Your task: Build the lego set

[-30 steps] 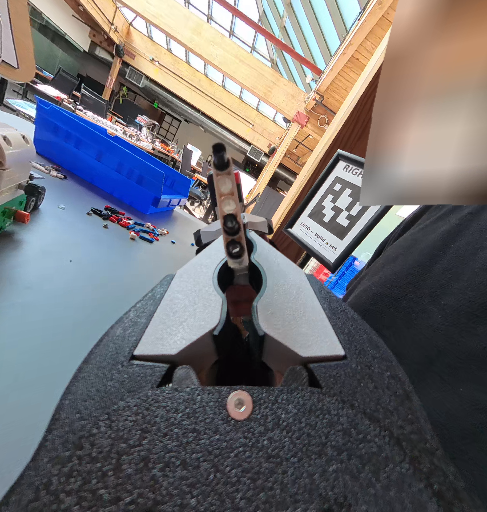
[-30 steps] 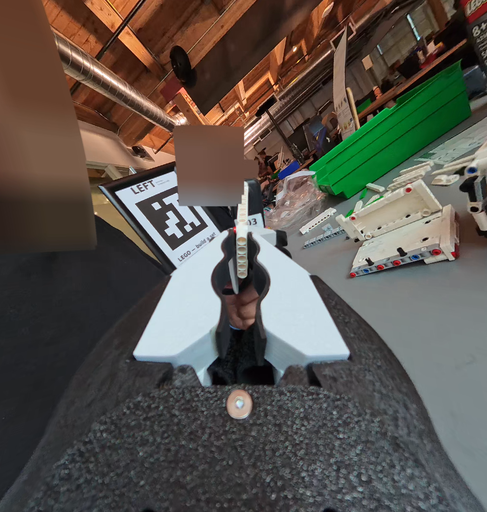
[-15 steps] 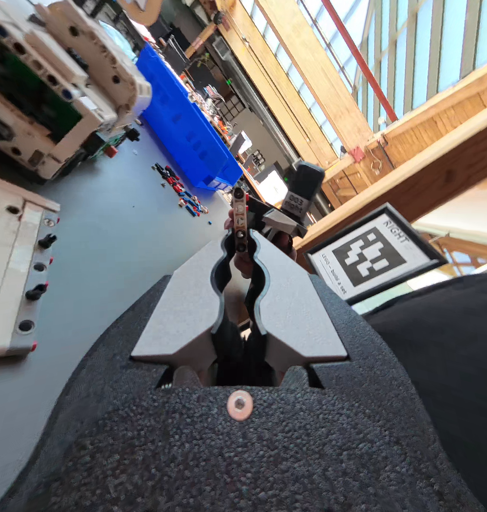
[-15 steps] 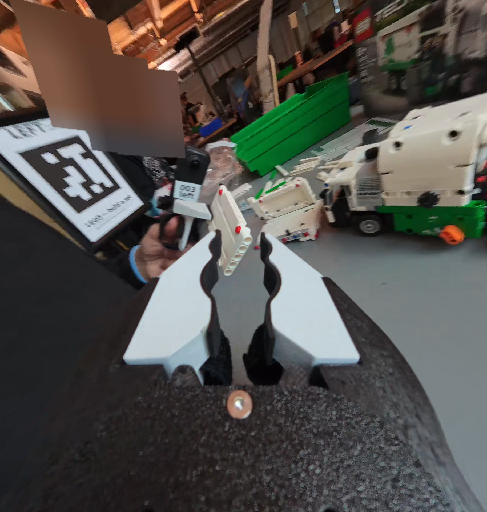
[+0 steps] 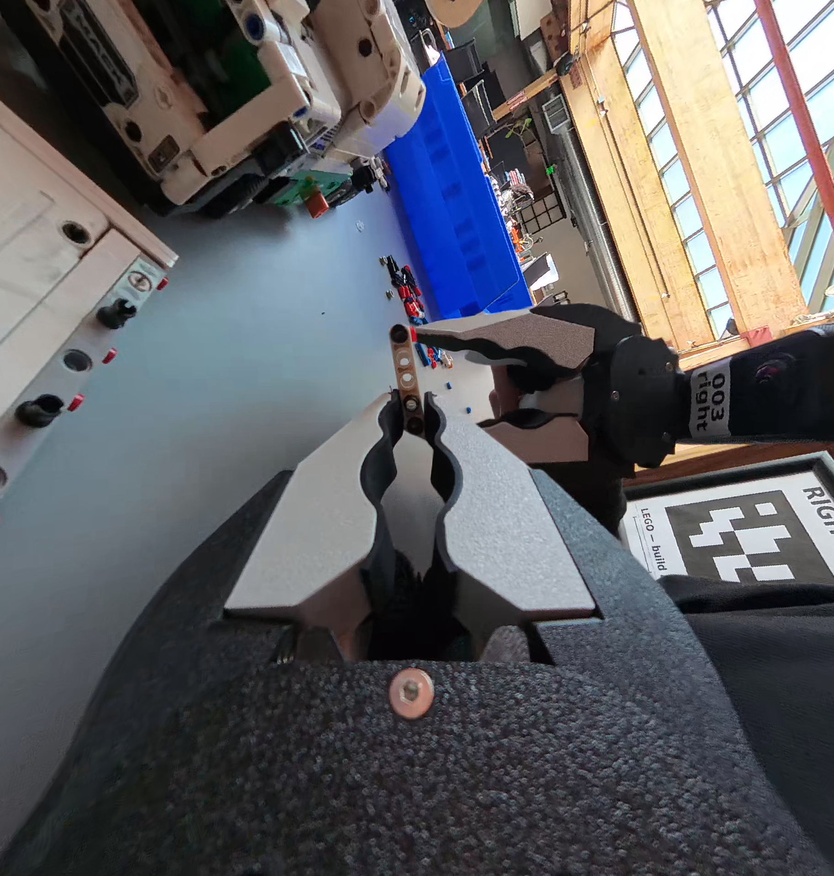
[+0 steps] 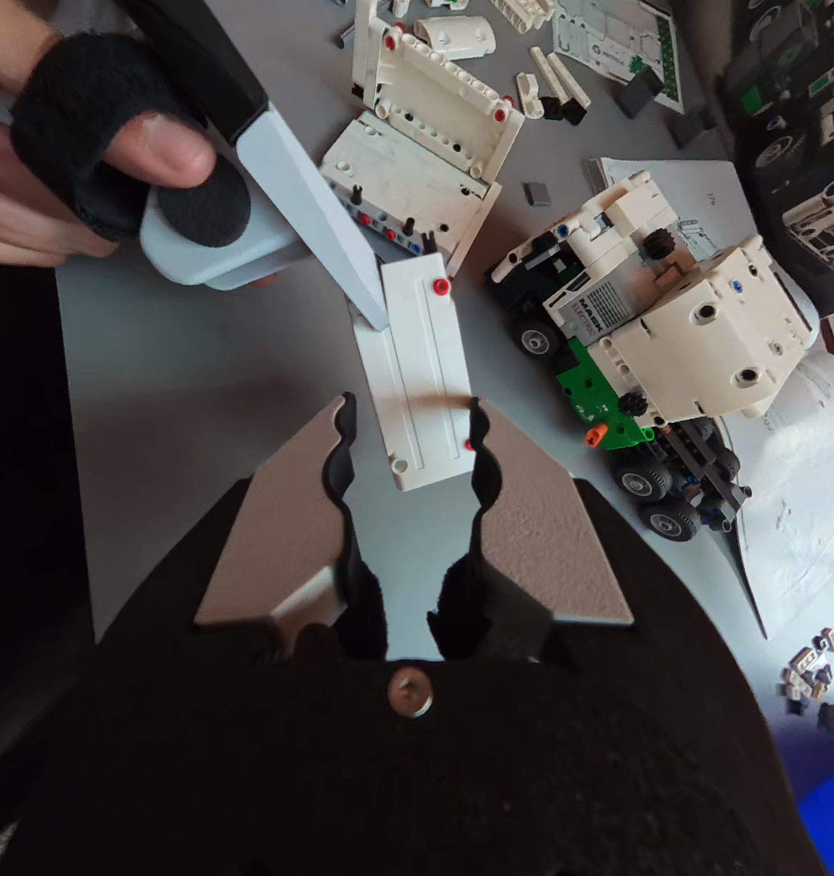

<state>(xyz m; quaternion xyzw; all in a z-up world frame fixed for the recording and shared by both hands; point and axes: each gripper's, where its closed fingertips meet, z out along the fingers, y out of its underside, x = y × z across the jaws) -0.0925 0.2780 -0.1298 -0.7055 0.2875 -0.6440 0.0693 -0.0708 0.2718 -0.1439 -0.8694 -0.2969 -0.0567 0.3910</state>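
Two hand-held grippers over a grey table (image 6: 177, 379), catalogued as follows

Item 1, left gripper (image 5: 411, 408): pale textured fingers with wavy black rubber pads, jaws clamped on the narrow edge of a white panel (image 6: 417, 369). Panel: flat, rectangular, smooth hard plastic, two long grooves down its face, red pins at the corners, a row of round holes along the thin edge; seen edge-on from the left wrist it reads as a tan-lit strip (image 5: 407, 379). Held clear of the table, between the two grippers

Item 2, right gripper (image 6: 410, 407): same build, jaws well apart. One black pad (image 6: 482, 441) sits at the panel's long edge by a red pin; the other pad stands off with bare table showing between. From the left wrist view its upper fingertip lies at the red pin on the panel's far end

Item 3, toy truck (image 6: 661, 341): white blocky body, green chassis piece, grey wheels, orange peg; standing beside the panel

Item 4, white hinged assembly (image 6: 424, 156): studded panels with red and blue pins, lying beyond the panel

Item 5, blue bin (image 5: 453, 204): glossy moulded plastic, with loose red, blue and black small parts (image 5: 407, 294) scattered beside it

Item 6, framed marker card (image 5: 756, 535): black-and-white pattern, black frame
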